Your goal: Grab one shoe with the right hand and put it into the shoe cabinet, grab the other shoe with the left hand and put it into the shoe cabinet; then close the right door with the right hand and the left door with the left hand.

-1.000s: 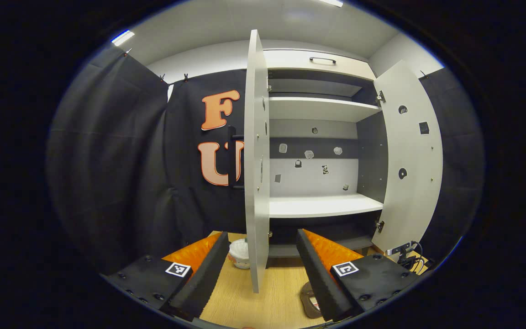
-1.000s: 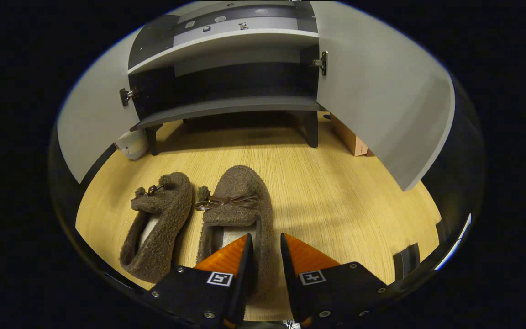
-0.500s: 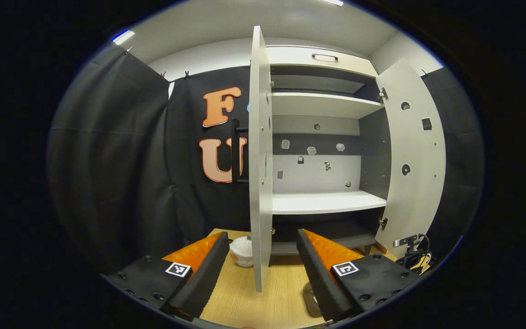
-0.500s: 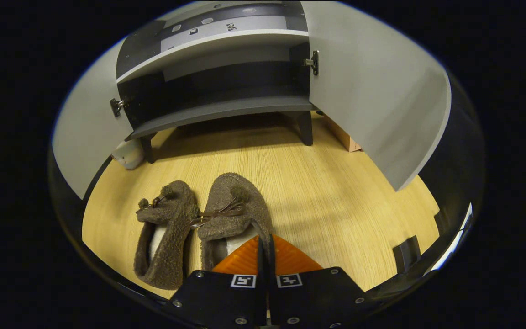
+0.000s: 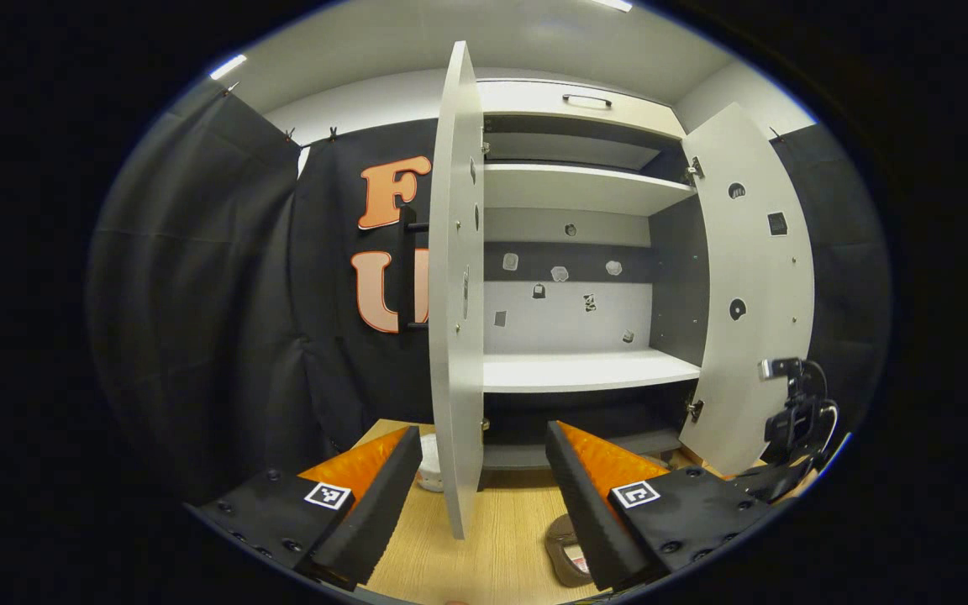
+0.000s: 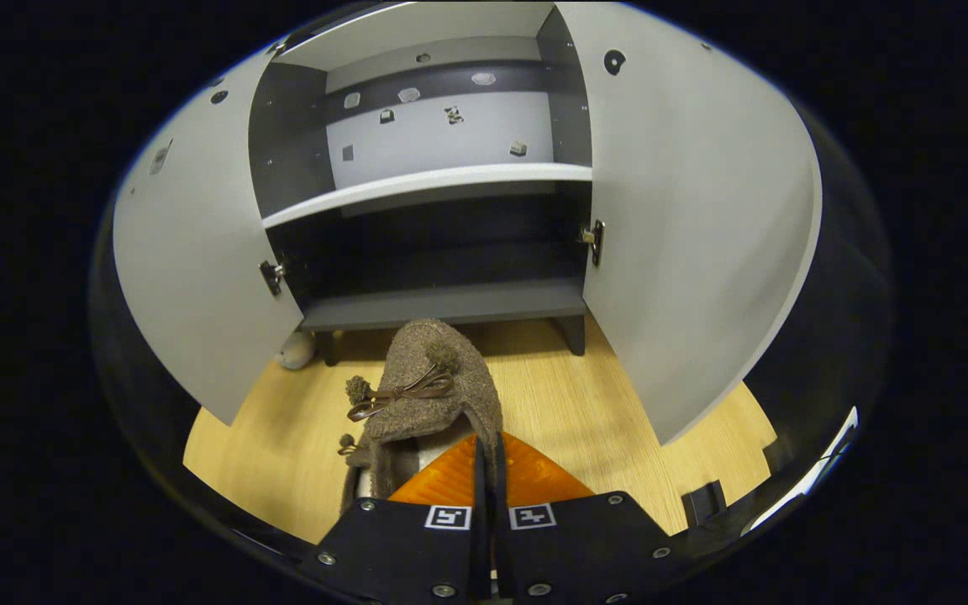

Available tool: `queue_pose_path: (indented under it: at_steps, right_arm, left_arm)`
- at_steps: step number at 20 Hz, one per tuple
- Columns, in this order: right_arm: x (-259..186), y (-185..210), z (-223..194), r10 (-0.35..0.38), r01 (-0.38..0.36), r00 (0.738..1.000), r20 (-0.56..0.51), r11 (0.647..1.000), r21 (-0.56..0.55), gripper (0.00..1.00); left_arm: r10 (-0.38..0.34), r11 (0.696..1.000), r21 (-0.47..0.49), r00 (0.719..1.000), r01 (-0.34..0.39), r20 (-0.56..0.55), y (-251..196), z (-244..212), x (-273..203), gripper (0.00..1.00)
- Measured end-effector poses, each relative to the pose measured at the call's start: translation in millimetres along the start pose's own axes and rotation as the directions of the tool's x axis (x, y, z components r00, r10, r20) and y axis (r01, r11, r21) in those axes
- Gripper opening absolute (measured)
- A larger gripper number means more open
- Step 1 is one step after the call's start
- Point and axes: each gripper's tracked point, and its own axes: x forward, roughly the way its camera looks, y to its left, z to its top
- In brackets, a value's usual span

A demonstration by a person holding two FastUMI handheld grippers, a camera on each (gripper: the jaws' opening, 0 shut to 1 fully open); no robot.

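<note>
The right gripper (image 6: 488,458) pinches the side wall of a brown fleece shoe (image 6: 425,386) near its opening, both fingers pressed together on the fabric, and holds it clear of the wooden floor (image 6: 585,420), toe aimed at the cabinet (image 6: 442,302). In the right gripper view the bottom shelf lies just beyond the toe, with the left door (image 6: 190,277) and right door (image 6: 694,235) swung wide on either side. Part of a second shoe (image 6: 348,445) peeks out low beside the held one, near the floor.

The left gripper (image 5: 480,496) hangs idle with its fingers spread, holding nothing, facing the thin edge of the left door (image 5: 455,286) and the bare white shelves behind it. A brown shape, probably the second shoe (image 5: 566,550), lies on the floor near its right finger. At the far right of the left gripper view a dark rig, likely the other gripper, stands by the right door (image 5: 753,277).

The step in hand appears to be carrying the first shoe in. Done well, it means keeping the pinch firm, since the soft wall could slip, guiding the toe straight between the doors without brushing either, lowering the sole flat onto the dark shelf, well to the right so the second shoe has room, and only then letting go.
</note>
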Motion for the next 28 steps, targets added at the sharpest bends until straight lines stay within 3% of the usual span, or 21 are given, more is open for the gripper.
queue_pose_path:
  at_steps: [7,13,18,22,28]
  right_arm:
    - [-15.2,31.8,133.0,0.073,-0.078,0.985,0.156,0.997,0.027,0.02]
    - [2.8,42.7,240.8,0.068,-0.075,0.961,0.269,0.997,0.018,0.02]
    - [47.4,44.5,316.7,0.011,-0.020,0.946,0.325,0.999,0.025,0.01]
    - [87.1,41.6,351.9,-0.031,0.016,0.945,0.327,0.999,0.050,0.02]
    - [163.2,21.6,354.1,-0.098,0.078,0.970,0.221,0.992,0.096,0.02]
  left_arm:
    - [-0.004,1.000,-0.008,1.000,0.005,0.012,-1.0,2.3,2.8,0.99]
    - [-0.006,1.000,-0.003,1.000,0.006,0.019,0.4,1.9,6.6,0.97]
    - [0.024,1.000,-0.008,1.000,-0.024,0.011,15.8,-5.2,8.4,0.97]
    - [0.048,0.999,-0.008,0.999,-0.048,-0.003,28.7,-11.6,13.6,0.97]
    - [0.076,0.997,-0.006,0.997,-0.077,-0.031,42.8,-20.3,20.9,0.97]
